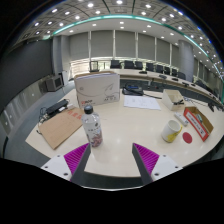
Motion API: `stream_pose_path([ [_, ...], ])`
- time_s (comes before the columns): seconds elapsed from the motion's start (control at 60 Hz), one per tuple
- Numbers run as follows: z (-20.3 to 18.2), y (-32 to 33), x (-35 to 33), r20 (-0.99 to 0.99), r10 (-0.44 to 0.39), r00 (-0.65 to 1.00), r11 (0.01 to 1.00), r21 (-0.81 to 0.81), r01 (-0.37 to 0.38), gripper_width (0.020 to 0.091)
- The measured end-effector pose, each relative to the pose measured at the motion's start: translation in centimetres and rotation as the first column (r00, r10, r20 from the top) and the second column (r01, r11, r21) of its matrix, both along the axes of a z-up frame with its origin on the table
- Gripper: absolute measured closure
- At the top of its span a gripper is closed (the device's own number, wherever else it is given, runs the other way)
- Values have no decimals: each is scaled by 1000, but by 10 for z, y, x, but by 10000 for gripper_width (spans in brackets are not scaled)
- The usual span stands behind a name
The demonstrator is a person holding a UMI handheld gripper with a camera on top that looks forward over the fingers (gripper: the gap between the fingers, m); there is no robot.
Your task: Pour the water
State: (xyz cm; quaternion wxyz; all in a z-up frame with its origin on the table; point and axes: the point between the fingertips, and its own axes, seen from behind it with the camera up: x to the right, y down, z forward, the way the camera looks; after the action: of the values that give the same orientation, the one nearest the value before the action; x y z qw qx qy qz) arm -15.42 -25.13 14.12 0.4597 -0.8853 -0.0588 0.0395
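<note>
The gripper [111, 158] is found with its fingers spread wide and nothing held between them; the magenta pads [76, 156] are seen apart, with bare table [125, 128] showing in the gap.

Just ahead of the left finger a water bottle [92, 127] is noted — clear, upright, with a pale cap and a printed label. Its long axis is vertical. It lies forward and to the left of the gripper's midline, not between the fingers, so a shift to the left and an advance are judged necessary before a grasp can be made.

To the right of the bottle, at about the same depth, a yellow cup [173, 130] is recorded, upright and well apart from the bottle; it is judged the likely receiver. Whether it holds anything cannot be told.

Just left of the bottle a brown flat sheet [60, 128] is observed. Behind the bottle a white box [97, 88] stands upright. Right of the cup a red packet [198, 122] lies flat. Beyond the box, rows of desks and dark chairs [150, 68] are seen — no person is in view.

The pour is judged not yet begun.
</note>
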Motion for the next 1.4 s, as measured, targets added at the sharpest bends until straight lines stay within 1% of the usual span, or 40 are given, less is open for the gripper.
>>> stream_pose_path([
  [0.1,-22,24,-45,-31,26,999,999,38,-24,238],
  [0.183,-48,48,-69,-20,24,1000,998,50,-23,239],
  [0.317,-82,84,-90,-29,-22,999,997,67,24,241],
  [0.483,-101,130,-96,-48,-82,995,989,119,87,239],
  [0.517,-103,138,-96,-44,-92,995,986,133,97,251],
  [0.55,-104,146,-93,-40,-105,994,983,145,110,285],
  [0.567,-105,148,-92,-40,-111,993,982,147,116,318],
  [0.617,-106,154,-93,-43,-119,992,980,155,124,488],
  [0.633,-106,156,-92,-38,-126,991,978,164,131,521],
  [0.683,-105,158,-89,-25,-141,990,973,180,143,531],
  [0.783,-105,160,-88,-10,-149,989,971,188,149,617],
  [0.8,-105,160,-88,-6,-149,989,971,186,148,619],
  [0.817,-105,160,-88,-1,-148,989,972,185,145,640],
  [0.833,-105,160,-88,6,-145,989,973,184,141,641],
  [0.85,-105,160,-88,12,-142,990,974,182,137,667],
  [0.95,-106,160,-91,16,-129,992,980,156,125,710],
  [1.067,-92,162,-85,-4,-122,993,982,148,121,709],
  [1.15,-67,166,-74,-85,-134,987,978,149,145,710],
  [1.267,-29,174,-50,-310,-157,938,971,124,204,710],
  [1.4,16,180,-9,-615,-178,768,962,56,267,709],
])
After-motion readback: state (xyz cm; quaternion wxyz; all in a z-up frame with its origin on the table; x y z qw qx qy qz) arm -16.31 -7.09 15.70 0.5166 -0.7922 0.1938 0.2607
